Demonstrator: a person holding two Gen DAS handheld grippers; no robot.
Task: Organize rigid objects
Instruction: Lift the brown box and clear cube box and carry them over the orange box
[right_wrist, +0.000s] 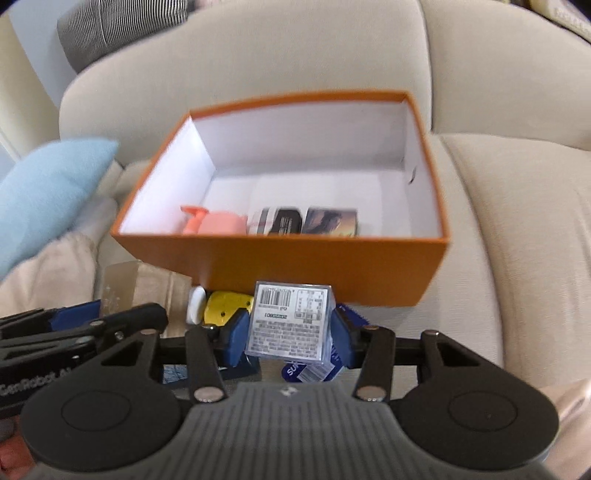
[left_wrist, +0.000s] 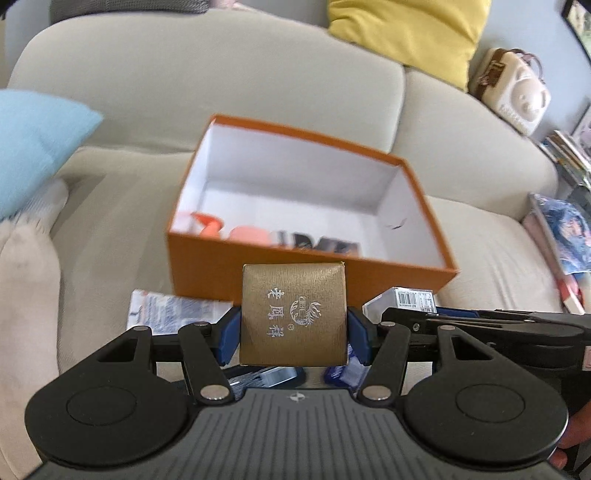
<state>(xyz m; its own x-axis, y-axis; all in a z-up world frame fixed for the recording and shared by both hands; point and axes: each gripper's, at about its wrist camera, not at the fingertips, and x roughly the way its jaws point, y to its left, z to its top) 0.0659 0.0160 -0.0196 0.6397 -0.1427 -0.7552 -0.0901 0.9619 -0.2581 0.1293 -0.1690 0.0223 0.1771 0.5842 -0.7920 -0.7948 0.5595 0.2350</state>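
Left gripper [left_wrist: 293, 332] pinching a gold box [left_wrist: 293, 314], blue pads [left_wrist: 232, 334] pressed on both its sides, silver print facing up. Held off the sofa [left_wrist: 221, 74], just near of the orange box [left_wrist: 295, 280]. Right gripper [right_wrist: 288, 332] clamped on a clear barcoded box [right_wrist: 290, 323], label side up, likewise held just near of the orange box [right_wrist: 295, 269]. Orange box open on the sofa seat, white inside, holding along its near wall a pink pump bottle [right_wrist: 214, 221], a dark tin [right_wrist: 280, 220] and a small picture box [right_wrist: 330, 220] side by side. Below the grippers, on the seat: a yellow item [right_wrist: 225, 302], a white disc [right_wrist: 196, 304], blue packets [right_wrist: 314, 371]. Blue cushion [left_wrist: 33, 144] far left, yellow cushion [left_wrist: 410, 33] far right.
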